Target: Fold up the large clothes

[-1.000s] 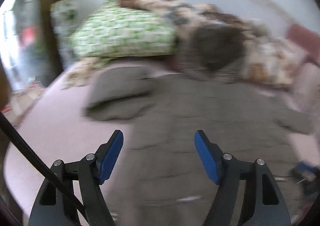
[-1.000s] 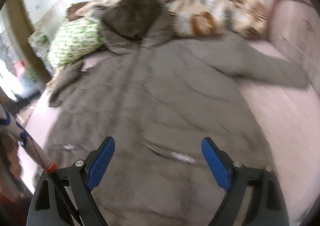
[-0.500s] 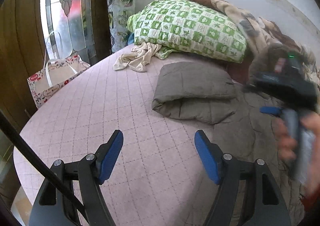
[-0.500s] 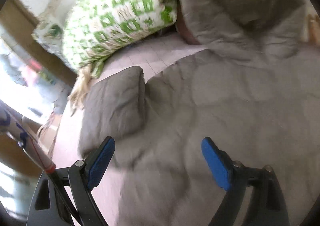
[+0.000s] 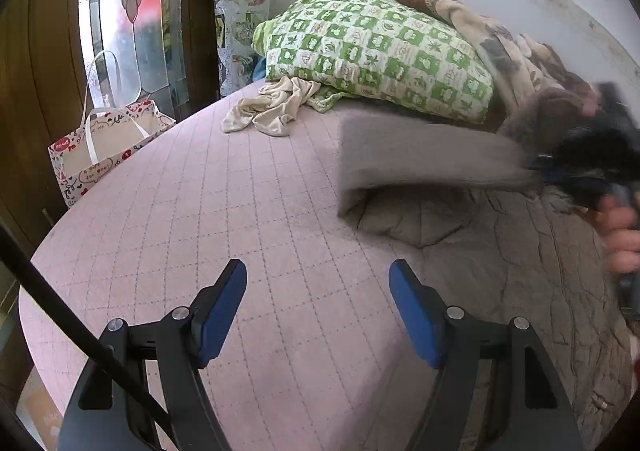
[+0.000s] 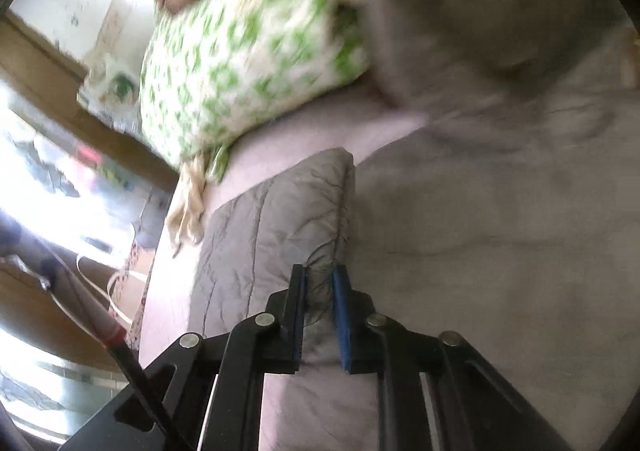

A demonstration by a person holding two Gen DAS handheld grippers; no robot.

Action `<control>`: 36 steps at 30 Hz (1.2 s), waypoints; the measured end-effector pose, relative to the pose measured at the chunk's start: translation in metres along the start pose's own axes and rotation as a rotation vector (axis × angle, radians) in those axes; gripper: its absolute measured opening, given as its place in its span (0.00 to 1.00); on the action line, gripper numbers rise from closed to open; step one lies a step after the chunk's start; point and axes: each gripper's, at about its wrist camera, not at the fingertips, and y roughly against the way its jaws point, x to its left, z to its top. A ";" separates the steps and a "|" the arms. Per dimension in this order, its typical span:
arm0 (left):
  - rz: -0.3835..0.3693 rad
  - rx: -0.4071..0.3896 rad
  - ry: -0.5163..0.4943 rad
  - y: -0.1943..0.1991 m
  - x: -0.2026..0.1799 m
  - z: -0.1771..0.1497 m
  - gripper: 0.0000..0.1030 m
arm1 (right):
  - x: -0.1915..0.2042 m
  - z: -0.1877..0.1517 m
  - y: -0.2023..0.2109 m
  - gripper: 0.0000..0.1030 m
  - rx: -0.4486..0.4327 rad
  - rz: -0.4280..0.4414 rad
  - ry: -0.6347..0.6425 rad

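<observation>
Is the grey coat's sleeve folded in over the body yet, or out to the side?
Out to the side, mid-lift. The right gripper is shut on the sleeve, which is raised beside the coat body, not over it.

The right gripper (image 6: 320, 287), spread wide over the grey coat half a second ago, is now closed, with a fold of the coat sleeve (image 6: 276, 219) pinched between its fingers (image 6: 298, 315). In the left wrist view the sleeve (image 5: 420, 155), previously lying flat ahead and right of the fingers, is seen lifted and blurred, drawn rightward by the right gripper (image 5: 592, 167).
</observation>
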 end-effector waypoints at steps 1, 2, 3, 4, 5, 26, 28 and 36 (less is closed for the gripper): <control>0.001 -0.004 -0.008 0.002 -0.002 -0.002 0.71 | -0.015 -0.003 0.023 0.14 -0.025 -0.035 -0.008; -0.003 -0.007 -0.014 0.004 -0.005 -0.004 0.71 | -0.028 -0.005 0.038 0.14 -0.043 -0.067 -0.010; -0.007 -0.007 -0.016 0.005 -0.007 -0.005 0.71 | -0.045 -0.008 0.056 0.14 -0.060 -0.108 -0.016; -0.017 -0.004 -0.017 0.006 -0.009 -0.008 0.71 | -0.068 -0.013 0.077 0.14 -0.082 -0.169 -0.025; -0.027 0.002 -0.017 0.006 -0.012 -0.010 0.71 | -0.083 -0.014 0.088 0.14 -0.088 -0.208 -0.029; -0.115 0.095 -0.156 -0.009 -0.087 -0.048 0.71 | -0.339 -0.066 0.221 0.55 -0.187 -0.354 -0.424; -0.121 0.104 -0.152 -0.012 -0.087 -0.049 0.71 | -0.376 -0.077 0.259 0.57 -0.241 -0.362 -0.482; -0.163 0.142 -0.094 -0.037 -0.084 -0.060 0.71 | -0.545 -0.127 0.349 0.58 -0.403 -0.358 -0.861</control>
